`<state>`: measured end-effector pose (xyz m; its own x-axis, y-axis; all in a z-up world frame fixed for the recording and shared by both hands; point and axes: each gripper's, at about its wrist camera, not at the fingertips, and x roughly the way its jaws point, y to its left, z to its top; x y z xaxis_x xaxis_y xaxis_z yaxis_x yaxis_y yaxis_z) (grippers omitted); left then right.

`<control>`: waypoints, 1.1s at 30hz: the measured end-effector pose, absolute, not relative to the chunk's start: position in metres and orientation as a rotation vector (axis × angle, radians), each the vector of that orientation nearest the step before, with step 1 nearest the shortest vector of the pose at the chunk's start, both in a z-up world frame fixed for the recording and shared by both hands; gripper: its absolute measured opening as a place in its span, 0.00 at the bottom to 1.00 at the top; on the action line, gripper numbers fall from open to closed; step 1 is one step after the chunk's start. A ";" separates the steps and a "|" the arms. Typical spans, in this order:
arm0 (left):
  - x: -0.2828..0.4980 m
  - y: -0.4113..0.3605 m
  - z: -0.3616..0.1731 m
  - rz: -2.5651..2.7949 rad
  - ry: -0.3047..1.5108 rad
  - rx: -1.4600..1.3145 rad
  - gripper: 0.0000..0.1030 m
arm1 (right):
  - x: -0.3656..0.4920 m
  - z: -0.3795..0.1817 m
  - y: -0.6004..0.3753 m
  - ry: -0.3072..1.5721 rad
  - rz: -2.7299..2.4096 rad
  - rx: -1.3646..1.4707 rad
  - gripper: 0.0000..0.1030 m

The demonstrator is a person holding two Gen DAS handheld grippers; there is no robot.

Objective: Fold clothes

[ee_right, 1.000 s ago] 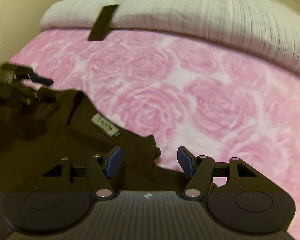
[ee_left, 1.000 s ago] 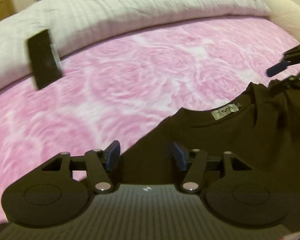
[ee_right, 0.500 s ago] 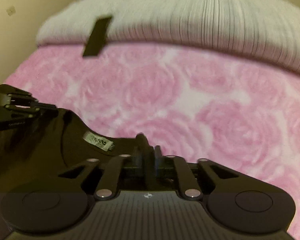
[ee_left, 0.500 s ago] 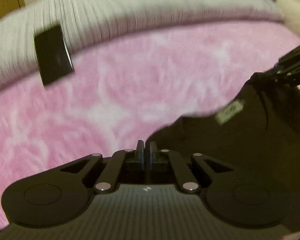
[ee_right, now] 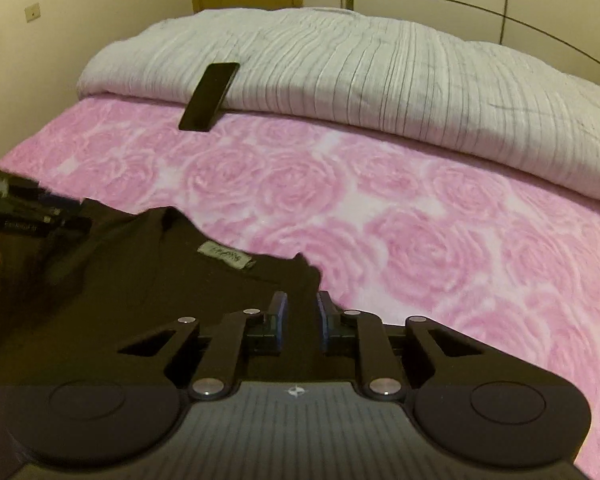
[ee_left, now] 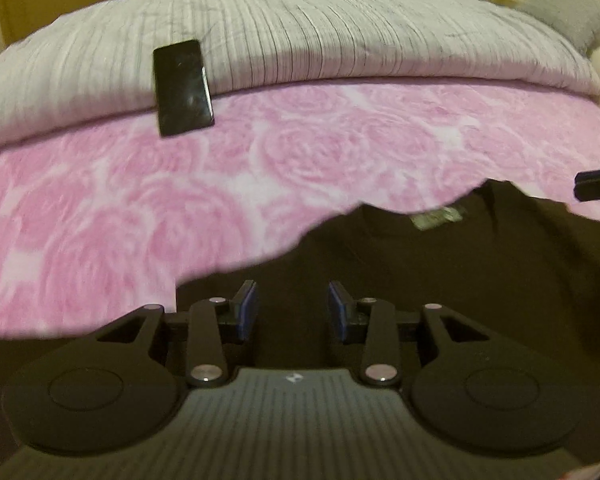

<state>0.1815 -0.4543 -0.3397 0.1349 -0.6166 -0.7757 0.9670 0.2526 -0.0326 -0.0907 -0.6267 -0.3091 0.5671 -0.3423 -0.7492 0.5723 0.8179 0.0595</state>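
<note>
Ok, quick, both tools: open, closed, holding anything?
Left tool: open and opening, pads apart over the black shirt, gripping nothing.
Right tool: closing, narrow gap left; shirt edge lies between the pads, a grip cannot be told.

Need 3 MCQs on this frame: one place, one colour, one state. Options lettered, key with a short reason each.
1. Where is the phone?
A. on the garment
B. leaning on the white duvet at the pink blanket's edge
C. in a claw

2. What colour is the garment?
A. black
B. pink
C. white

3. Which way is the garment's neck label turned?
A. hidden
B. torn off
C. facing up

Key: B, its lower end meets the blanket; A, dark cloth against pink; C, the label shows at the collar.
</note>
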 end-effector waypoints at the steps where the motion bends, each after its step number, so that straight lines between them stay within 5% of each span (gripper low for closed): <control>1: 0.175 -0.443 -0.336 -1.234 0.786 0.543 0.32 | -0.094 -0.304 -0.620 0.809 -0.554 0.316 0.18; 2: 0.168 -0.432 -0.332 -1.231 0.796 0.530 0.32 | -0.098 -0.300 -0.613 0.815 -0.561 0.319 0.04; 3: 0.162 -0.421 -0.328 -1.227 0.807 0.521 0.32 | -0.101 -0.295 -0.605 0.821 -0.567 0.321 0.00; 17: 0.103 -0.226 -0.242 -0.961 0.889 0.452 0.35 | -0.161 -0.207 -0.486 0.815 -0.514 0.368 0.00; 21: 0.090 -0.164 -0.209 -0.861 0.888 0.423 0.45 | -0.183 -0.198 -0.445 0.820 -0.456 0.401 0.00; 25: 0.083 -0.121 -0.188 -0.803 0.889 0.452 0.47 | -0.203 -0.189 -0.407 0.823 -0.436 0.445 0.40; 33: 0.114 -0.074 -0.168 -0.781 0.886 0.474 0.61 | -0.207 -0.171 -0.359 0.856 -0.466 0.506 0.71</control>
<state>0.1136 -0.0737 -0.1679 0.3918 -0.4037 -0.8267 0.7700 0.6357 0.0545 -0.2066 -0.3592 -0.1712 0.5713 -0.1819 -0.8004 0.5732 0.7863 0.2305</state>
